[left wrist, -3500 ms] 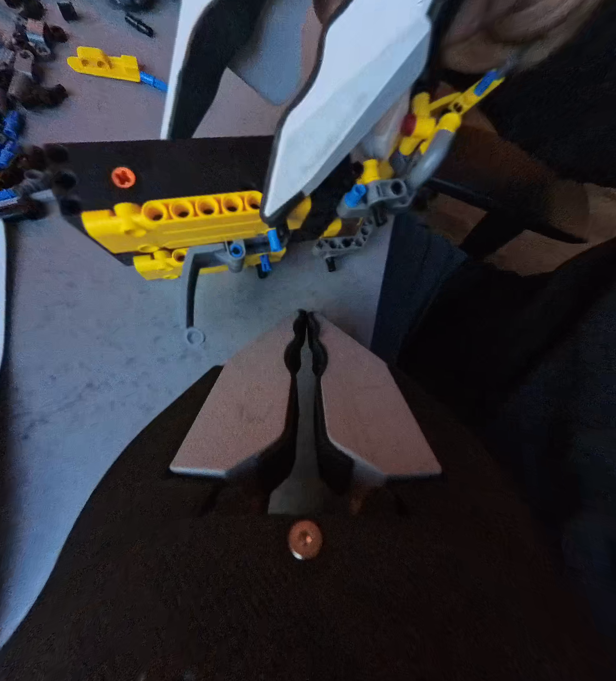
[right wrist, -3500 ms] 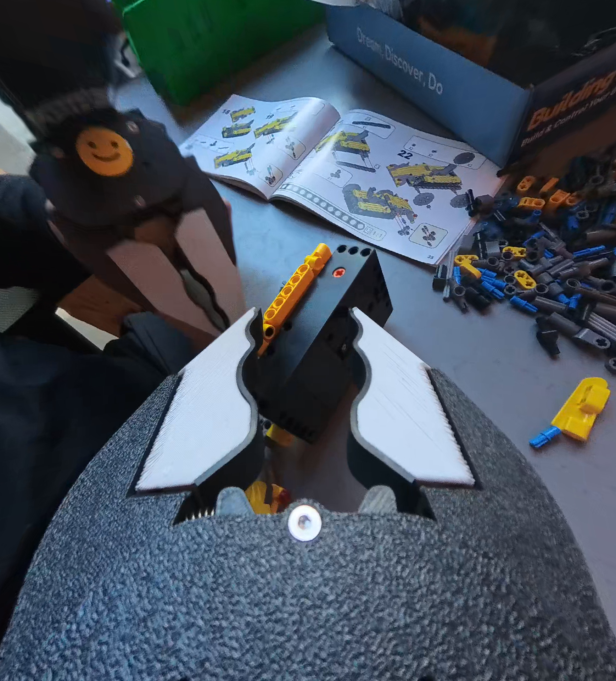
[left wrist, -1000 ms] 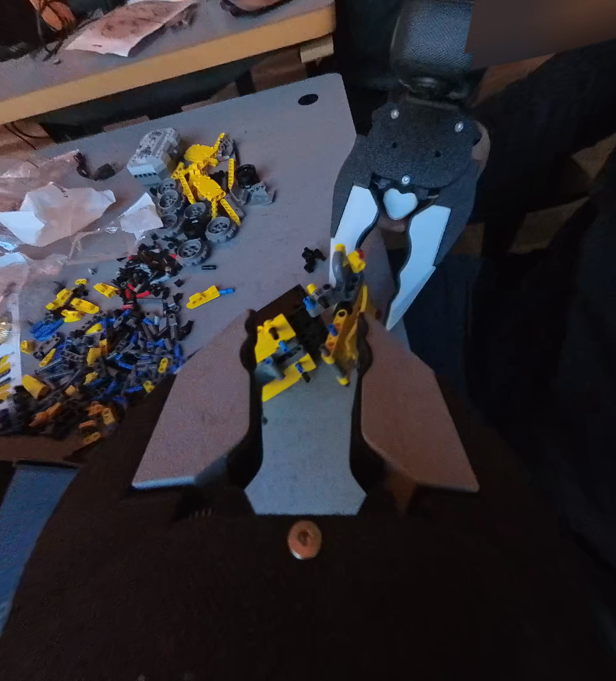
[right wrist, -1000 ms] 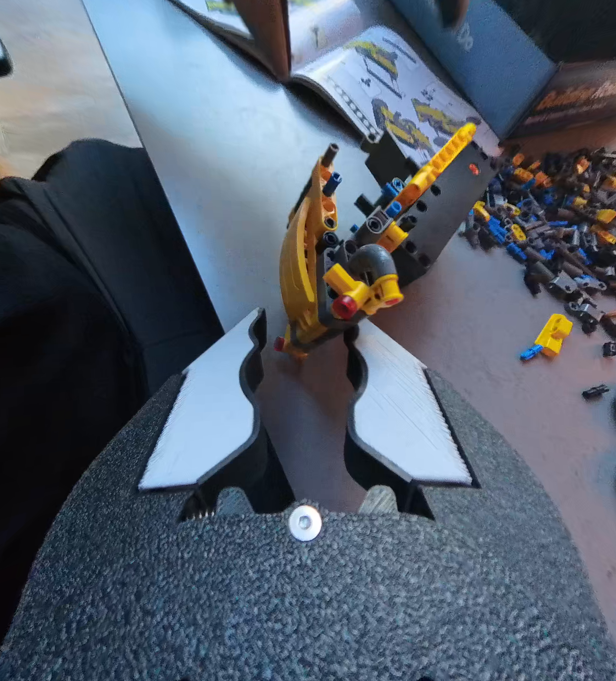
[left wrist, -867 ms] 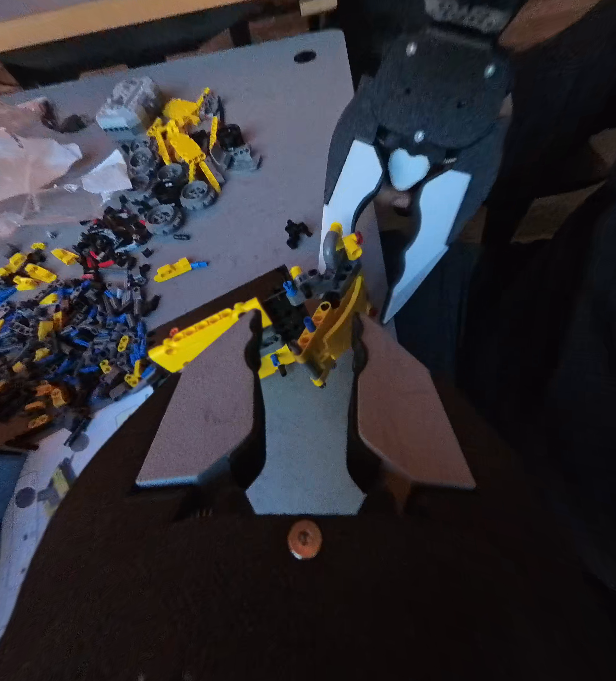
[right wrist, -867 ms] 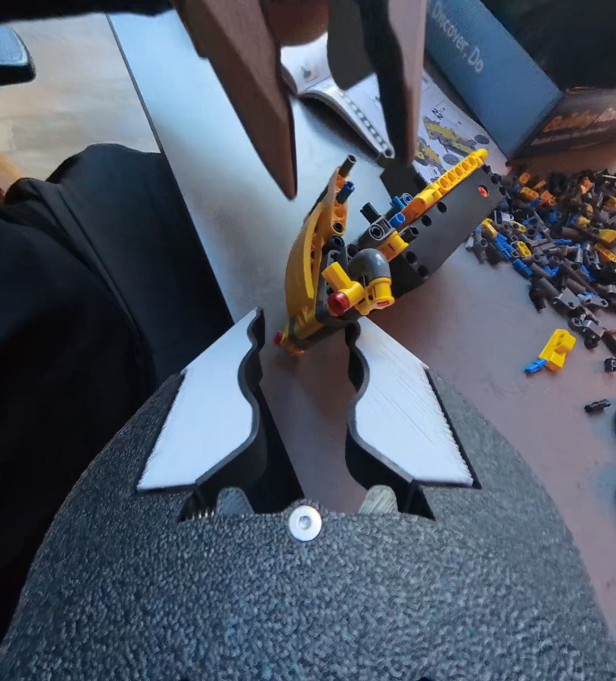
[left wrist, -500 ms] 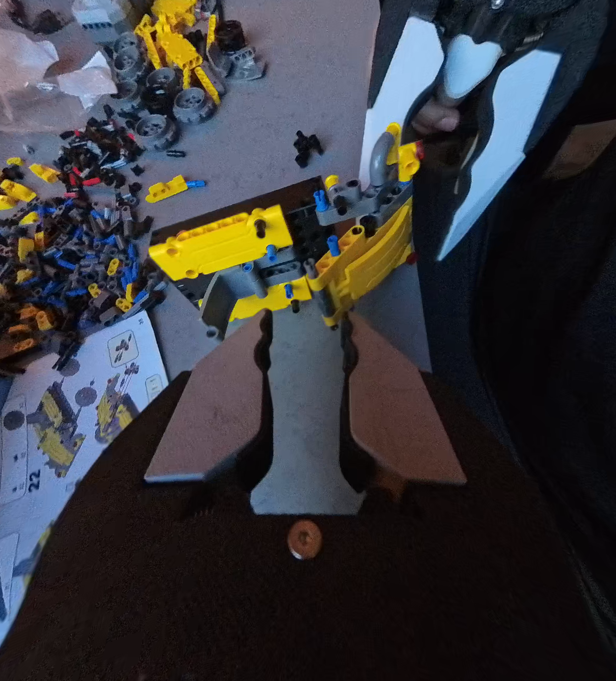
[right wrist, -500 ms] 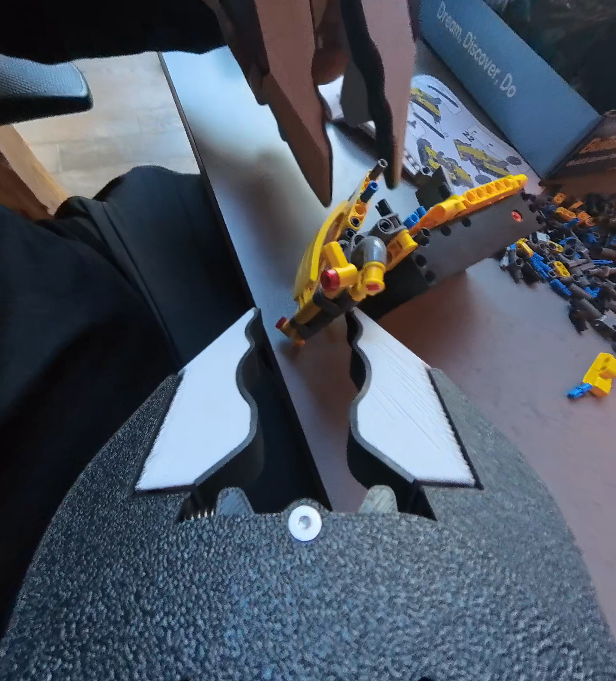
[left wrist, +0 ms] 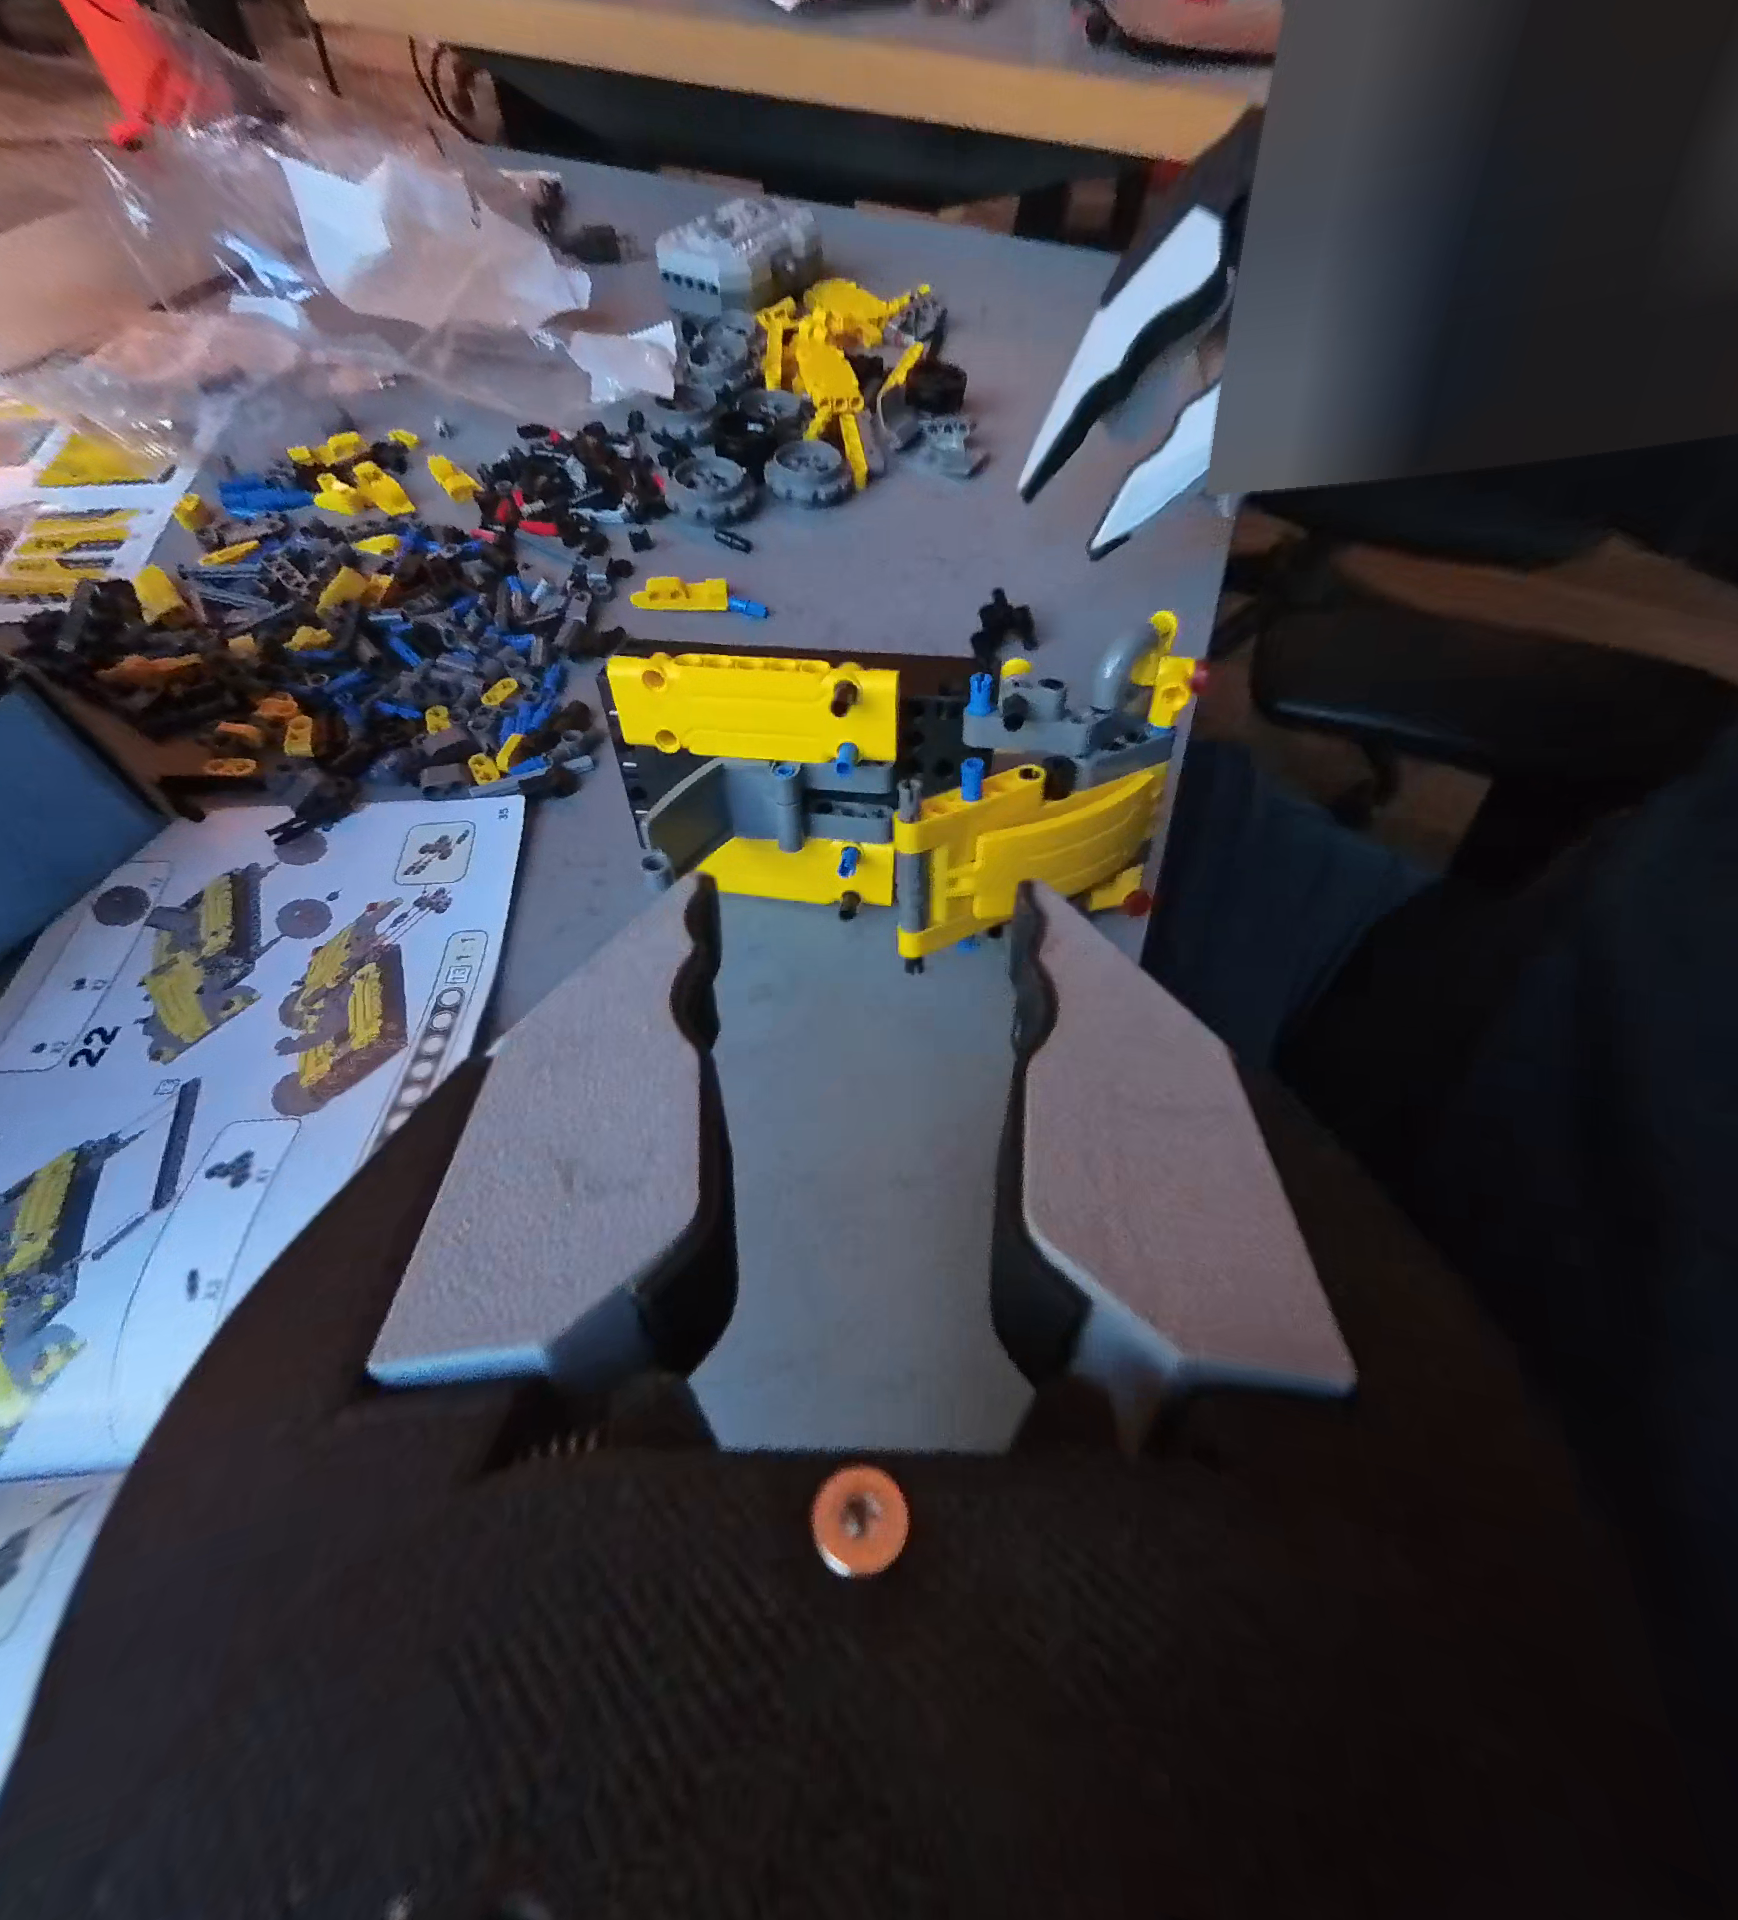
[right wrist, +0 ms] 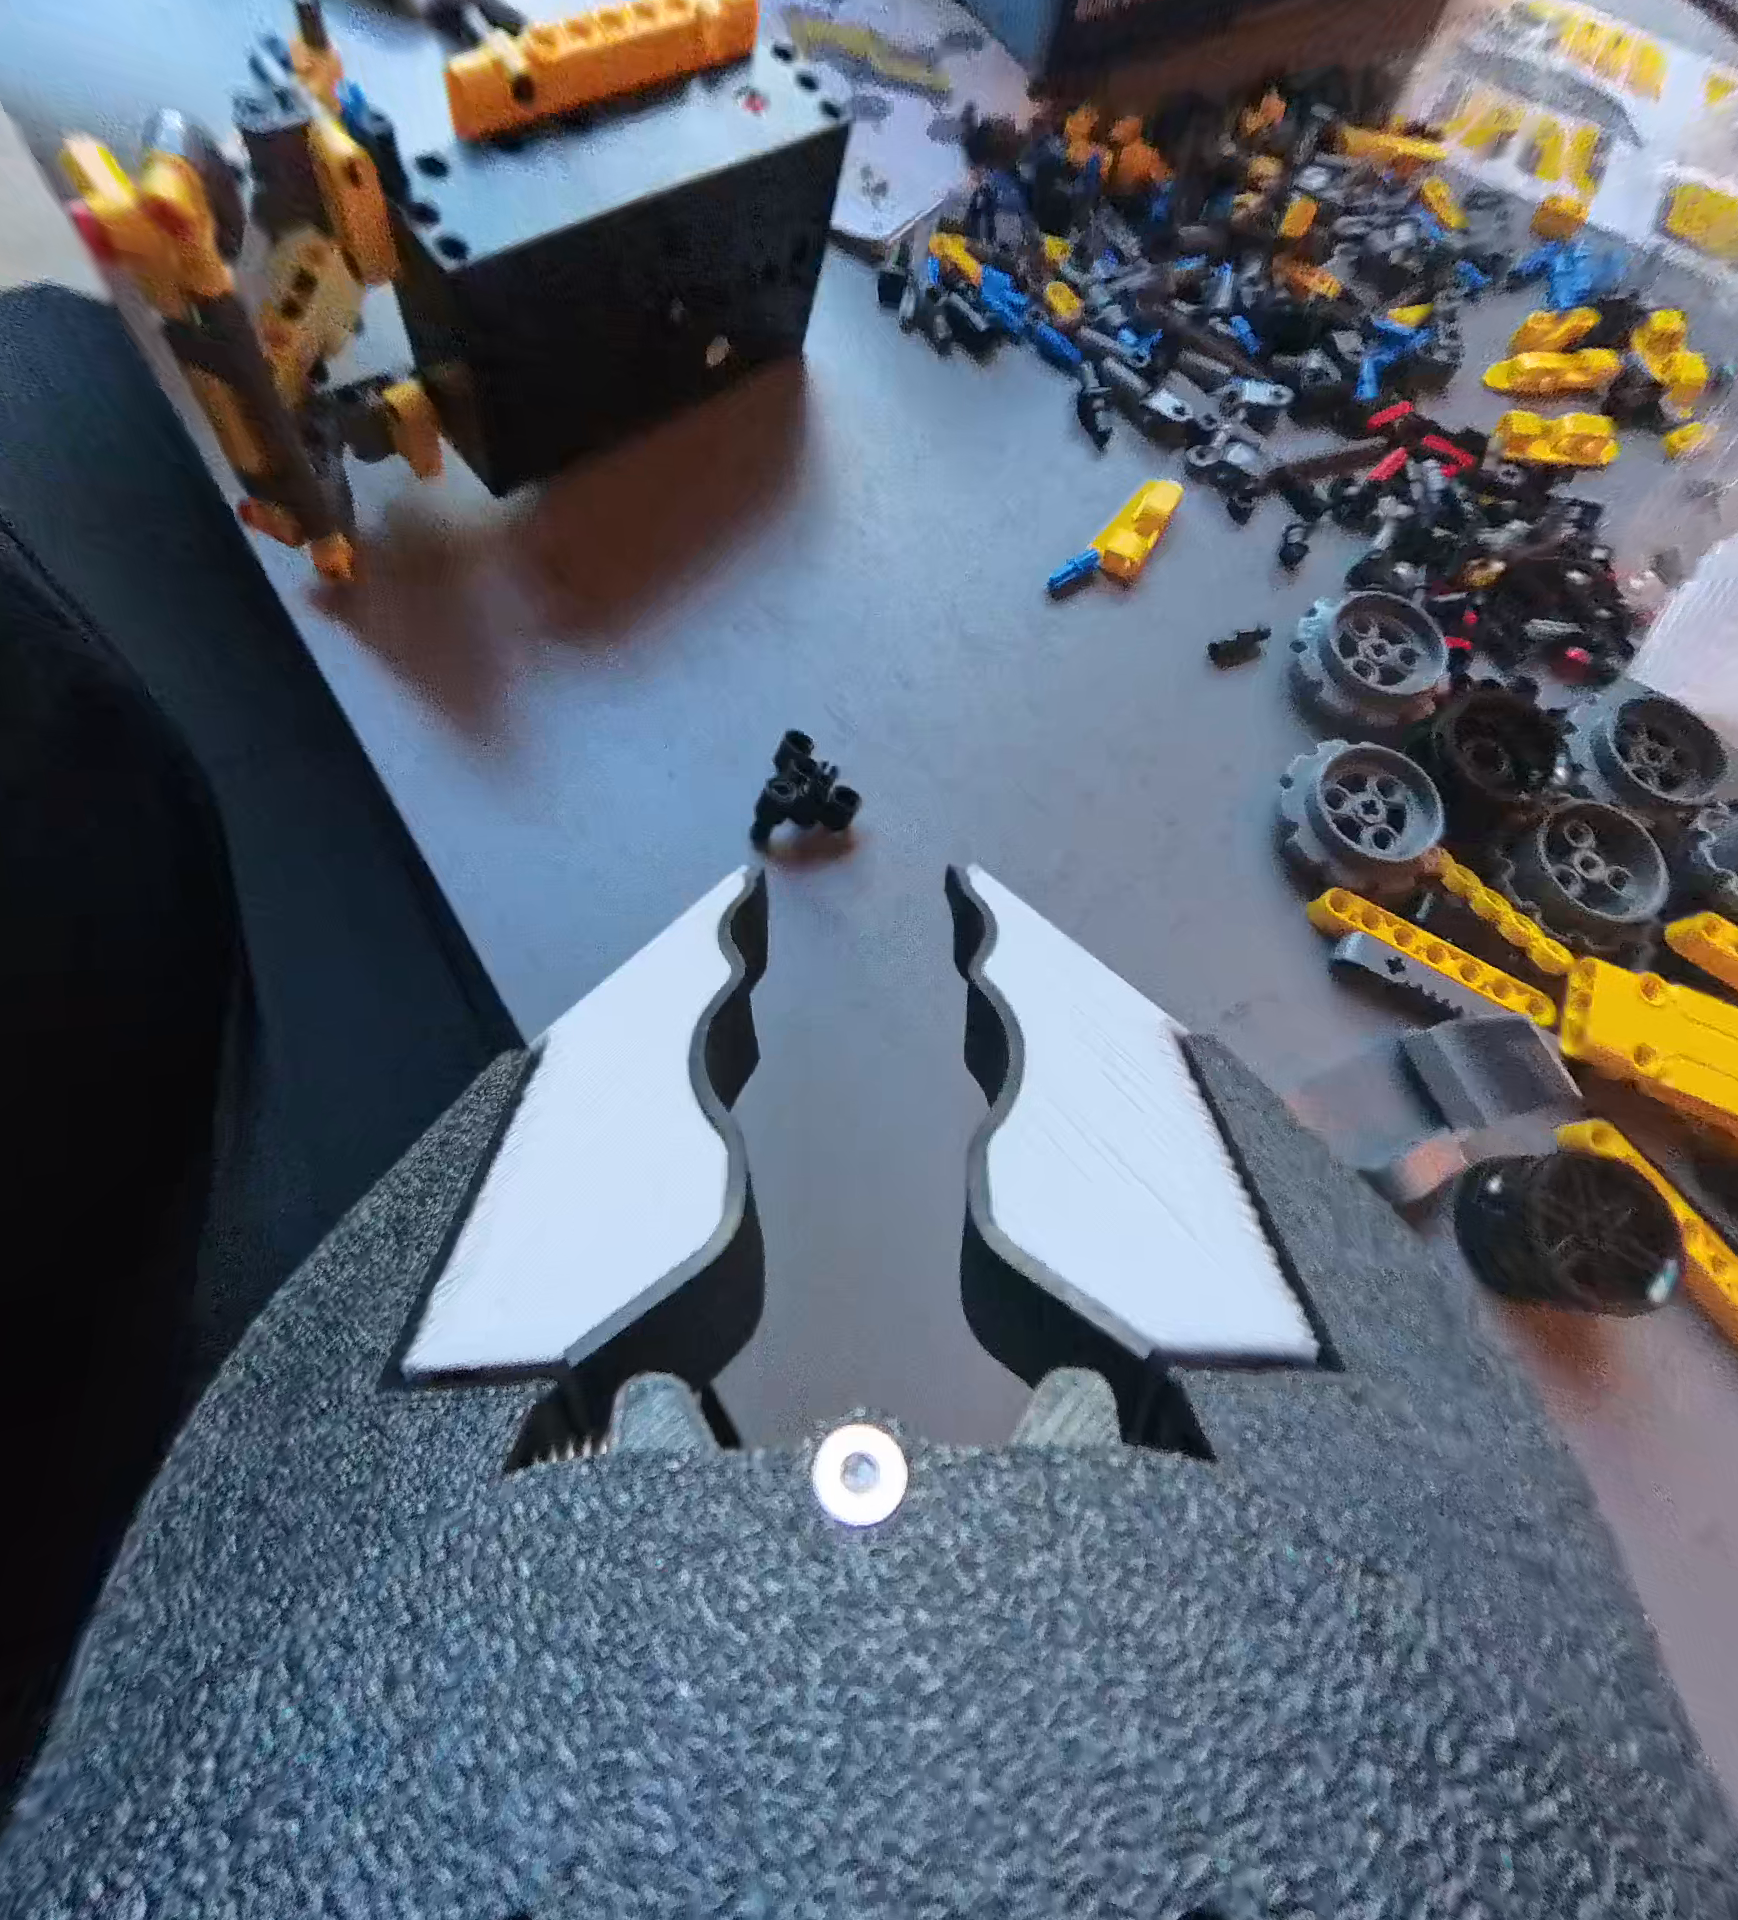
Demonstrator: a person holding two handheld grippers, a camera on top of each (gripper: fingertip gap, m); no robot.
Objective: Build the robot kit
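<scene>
The left gripper [left wrist: 860,935] has its jaws spread wide and empty, tips just short of the near edge of the half-built yellow and black model [left wrist: 886,790]. The model stands on the grey worktop [left wrist: 844,1143] at its right edge, long axis running left to right across the jaws, its curved yellow panel end straight ahead of the right fingertip.

The right gripper [right wrist: 854,894] is also open and empty (its gap somewhat narrower), and lies well apart from the model [right wrist: 491,218], which sits far up and left in its view. Nearest it is a small black connector piece [right wrist: 803,795], just ahead of the left fingertip.

Beyond lie the loose heap of small parts [left wrist: 345,634], grey wheels [right wrist: 1530,790] and an open instruction booklet [left wrist: 169,1091].
</scene>
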